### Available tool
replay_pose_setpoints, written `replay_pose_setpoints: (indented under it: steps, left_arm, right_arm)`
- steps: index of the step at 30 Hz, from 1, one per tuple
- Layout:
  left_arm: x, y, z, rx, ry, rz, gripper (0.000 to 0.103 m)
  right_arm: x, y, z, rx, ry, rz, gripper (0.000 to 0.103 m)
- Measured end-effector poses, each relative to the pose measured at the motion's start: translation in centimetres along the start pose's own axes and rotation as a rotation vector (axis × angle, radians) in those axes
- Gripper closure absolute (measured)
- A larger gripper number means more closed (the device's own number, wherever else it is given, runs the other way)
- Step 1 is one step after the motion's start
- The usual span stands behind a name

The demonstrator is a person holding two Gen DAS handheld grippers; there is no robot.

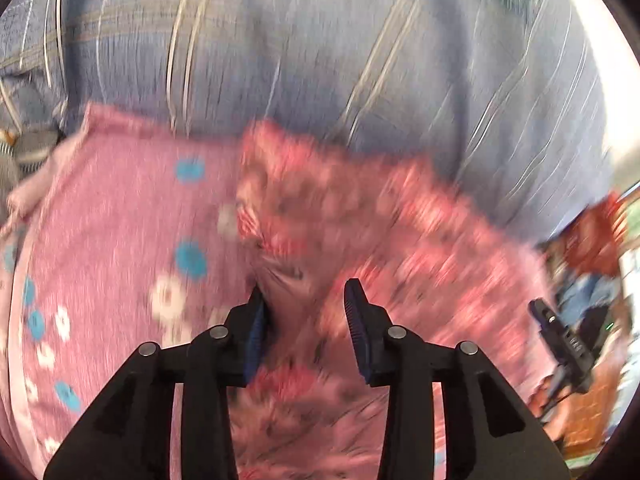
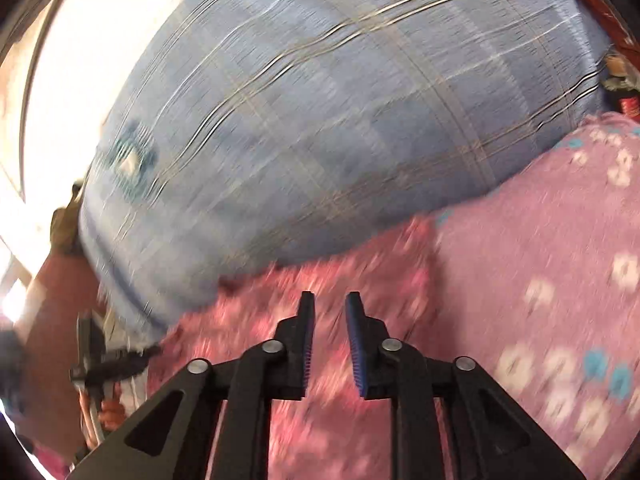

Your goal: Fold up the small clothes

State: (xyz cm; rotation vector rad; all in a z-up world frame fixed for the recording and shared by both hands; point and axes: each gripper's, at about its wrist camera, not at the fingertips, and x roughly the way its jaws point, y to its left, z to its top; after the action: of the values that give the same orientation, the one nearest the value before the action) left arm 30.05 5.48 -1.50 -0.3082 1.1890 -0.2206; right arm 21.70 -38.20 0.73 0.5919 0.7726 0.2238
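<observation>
A small red floral garment (image 1: 340,208) lies crumpled on a blue checked bedsheet (image 1: 320,40), partly over a larger pink cloth with blue and white flowers (image 1: 120,220). My left gripper (image 1: 305,288) points down onto the red garment with its jaws apart. A raised ridge of the cloth sits against the left pad (image 1: 256,332), and the right pad stands clear of it. In the right wrist view my right gripper (image 2: 329,296) hovers over the same red garment (image 2: 248,320) with a narrow gap and nothing between its pads. The pink cloth (image 2: 540,260) lies to its right. Both views are motion-blurred.
The bedsheet (image 2: 320,100) stretches away behind the clothes. A black device (image 1: 564,340) shows at the right edge of the left view, among red and orange clutter (image 1: 596,240). Another dark device (image 2: 100,364) is at the bed's left edge, under bright window light.
</observation>
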Motion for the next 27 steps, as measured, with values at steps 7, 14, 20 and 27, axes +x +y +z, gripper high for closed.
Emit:
replay_pose_setpoints:
  steps: [7,14,20,27]
  left_arm:
    - [-4.9,4.1,-3.0,-0.159,-0.005,-0.115,0.067]
    - [-7.0,5.4,-7.9,-0.182,-0.004,-0.222,0.043]
    - [-5.8,5.6,-11.0,-0.27,0.028,-0.325,0.042]
    - [-3.2,5.7,-11.8,-0.449,0.089,-0.466,0.033]
  right_arm:
    - [-3.7,-0.3,-4.6,0.124,0.05,-0.059,0.079]
    - [-4.3,5.0,-10.4,0.051,0.125,0.023,0.066]
    - [-1.4,5.3,-13.9,0.22,0.218,0.131,0.063]
    - [2.1,6.6,-14.3,0.336,0.218,0.24,0.057]
